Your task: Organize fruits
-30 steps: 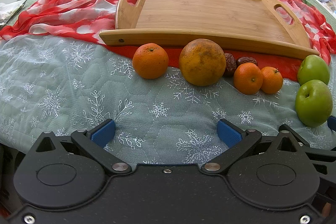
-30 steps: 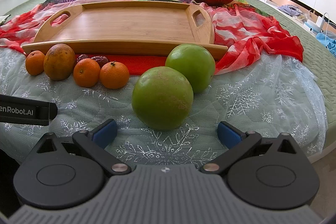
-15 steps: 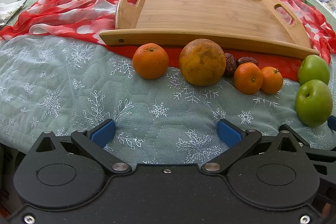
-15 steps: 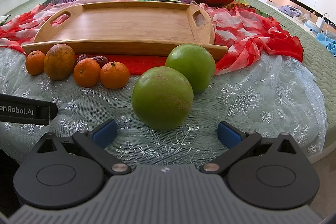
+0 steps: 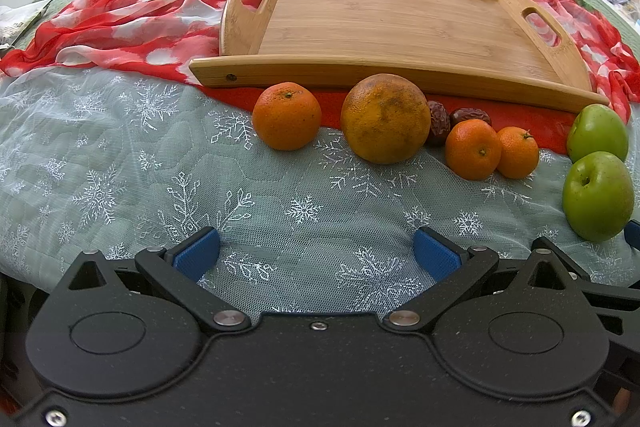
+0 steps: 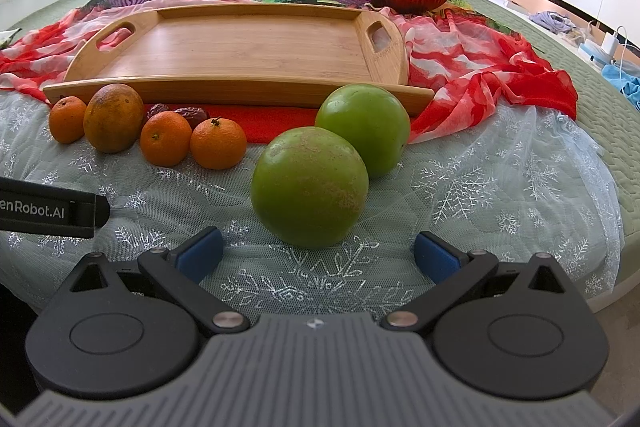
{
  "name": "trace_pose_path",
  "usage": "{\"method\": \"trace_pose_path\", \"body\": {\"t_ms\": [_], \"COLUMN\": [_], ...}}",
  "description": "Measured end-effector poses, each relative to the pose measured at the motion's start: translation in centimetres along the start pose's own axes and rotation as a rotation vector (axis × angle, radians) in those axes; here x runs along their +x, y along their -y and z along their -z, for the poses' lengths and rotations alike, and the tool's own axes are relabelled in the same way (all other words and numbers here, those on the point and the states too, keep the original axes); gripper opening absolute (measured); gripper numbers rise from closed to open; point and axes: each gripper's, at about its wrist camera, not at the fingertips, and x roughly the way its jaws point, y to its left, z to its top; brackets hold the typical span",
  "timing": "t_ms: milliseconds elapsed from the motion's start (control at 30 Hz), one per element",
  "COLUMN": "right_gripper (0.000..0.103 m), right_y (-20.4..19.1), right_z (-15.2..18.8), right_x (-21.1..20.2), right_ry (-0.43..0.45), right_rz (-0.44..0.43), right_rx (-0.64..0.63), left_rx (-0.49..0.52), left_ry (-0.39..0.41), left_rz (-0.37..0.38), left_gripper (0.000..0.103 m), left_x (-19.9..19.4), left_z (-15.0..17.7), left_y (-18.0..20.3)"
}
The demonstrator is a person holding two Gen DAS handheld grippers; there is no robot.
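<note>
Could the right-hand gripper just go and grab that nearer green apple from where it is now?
Probably yes. The right gripper is open, its fingers spread wider than the nearer green apple, which sits straight ahead on the bed cover with nothing between. The second green apple lies just behind it.

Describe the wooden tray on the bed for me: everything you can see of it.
The rectangular bamboo-look wooden tray lies flat, with nothing on it, on the red-and-white patterned scarf spread over the bed. It has a low raised rim, curved ends and an oval cut-out handle at each end. A small dark dot marks its near rim. The fruits lie in a row just in front of it, on the bedcover.
</note>
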Motion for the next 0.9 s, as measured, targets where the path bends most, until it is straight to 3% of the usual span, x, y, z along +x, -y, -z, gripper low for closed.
{"method": "trace_pose_path", "body": {"t_ms": [300, 667, 800, 900], "right_gripper": [0.103, 0.103, 0.103, 0.095], "right_y": [0.0, 0.4, 0.8, 0.9], "right_z": [0.1, 0.4, 1.0, 1.3], "right_x": [-0.2, -0.3, -0.7, -1.3], "right_ry": [0.018, 0.044, 0.095, 0.149], "right_rz": [-0.01, -0.048, -0.073, -0.084], "right_rx": [-0.003, -0.038, -0.042, -0.043], "left_rx": [-0.005, 0.033, 0.05, 0.053], "left_ry": [0.014, 0.127, 0.15, 0.192], "left_rz": [0.001, 0.03, 0.036, 0.059], "left_gripper": [0.103, 0.103, 0.103, 0.09], "left_x": [0.0, -0.5, -0.8, -1.4], "left_z": [0.1, 1.7, 1.6, 1.2], "left_y": [-0.3, -0.8, -0.7, -1.1]}}
